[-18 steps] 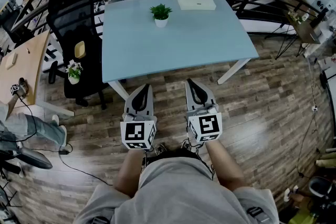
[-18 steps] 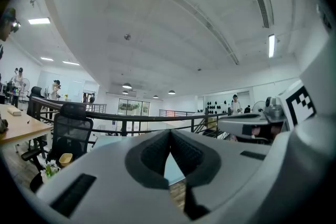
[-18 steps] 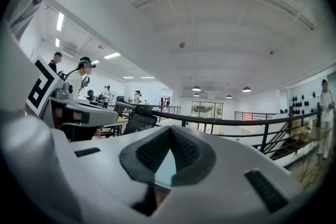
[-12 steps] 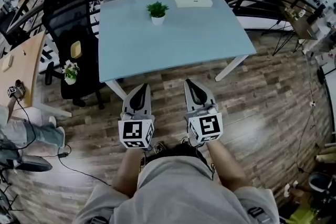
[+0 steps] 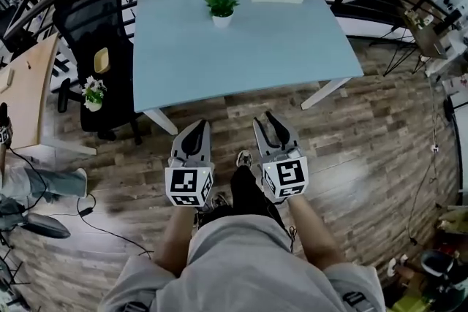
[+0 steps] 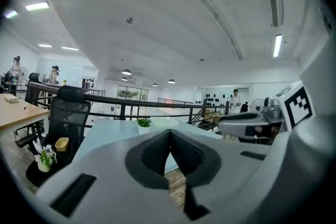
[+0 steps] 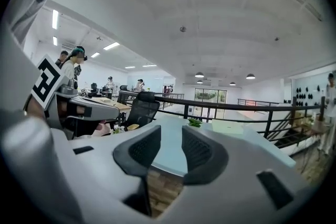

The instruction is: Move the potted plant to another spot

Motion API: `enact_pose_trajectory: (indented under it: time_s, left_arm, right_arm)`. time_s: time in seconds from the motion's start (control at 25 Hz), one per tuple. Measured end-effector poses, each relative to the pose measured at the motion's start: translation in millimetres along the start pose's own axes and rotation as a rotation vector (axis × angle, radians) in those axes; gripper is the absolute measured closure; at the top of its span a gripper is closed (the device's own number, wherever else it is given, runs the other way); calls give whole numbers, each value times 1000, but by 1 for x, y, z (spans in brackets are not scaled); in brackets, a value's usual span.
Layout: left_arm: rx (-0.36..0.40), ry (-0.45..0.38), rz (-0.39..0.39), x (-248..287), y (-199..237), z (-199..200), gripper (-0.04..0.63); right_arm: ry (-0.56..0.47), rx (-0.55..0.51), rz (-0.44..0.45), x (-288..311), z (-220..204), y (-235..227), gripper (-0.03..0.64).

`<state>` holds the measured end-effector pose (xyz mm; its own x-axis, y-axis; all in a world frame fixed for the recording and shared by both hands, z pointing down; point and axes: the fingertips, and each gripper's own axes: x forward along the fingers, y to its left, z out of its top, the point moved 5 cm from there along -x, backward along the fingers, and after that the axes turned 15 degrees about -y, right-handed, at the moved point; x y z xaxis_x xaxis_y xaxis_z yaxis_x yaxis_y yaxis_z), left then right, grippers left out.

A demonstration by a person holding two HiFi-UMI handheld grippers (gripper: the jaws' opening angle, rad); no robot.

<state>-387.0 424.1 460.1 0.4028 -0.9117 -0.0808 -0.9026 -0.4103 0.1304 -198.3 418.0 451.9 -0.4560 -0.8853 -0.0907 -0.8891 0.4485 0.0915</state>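
Head view: you hold the left gripper and the right gripper above the wooden floor, well apart from the potted plant on the blue table's far side. Left gripper view: the jaws are pressed together. Right gripper view: the jaws are slightly apart, empty.

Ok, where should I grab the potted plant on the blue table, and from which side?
Grip the white pot, not the leaves: it stands upright, and the foliage spreads over its rim. Come level from the near edge of the table, likely with the open right claw, one jaw on each side of the pot.
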Motion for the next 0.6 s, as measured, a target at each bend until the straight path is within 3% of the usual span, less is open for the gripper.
enact_pose_trajectory:
  time_s: [0.32, 0.6]
  left_arm:
    - [28, 25, 62, 74, 36, -7, 583]
    - [-1, 60, 95, 166, 41, -18, 583]
  right_arm:
    - [3, 23, 77, 84, -25, -48, 419]
    - [-26, 67, 112, 145, -34, -119, 438]
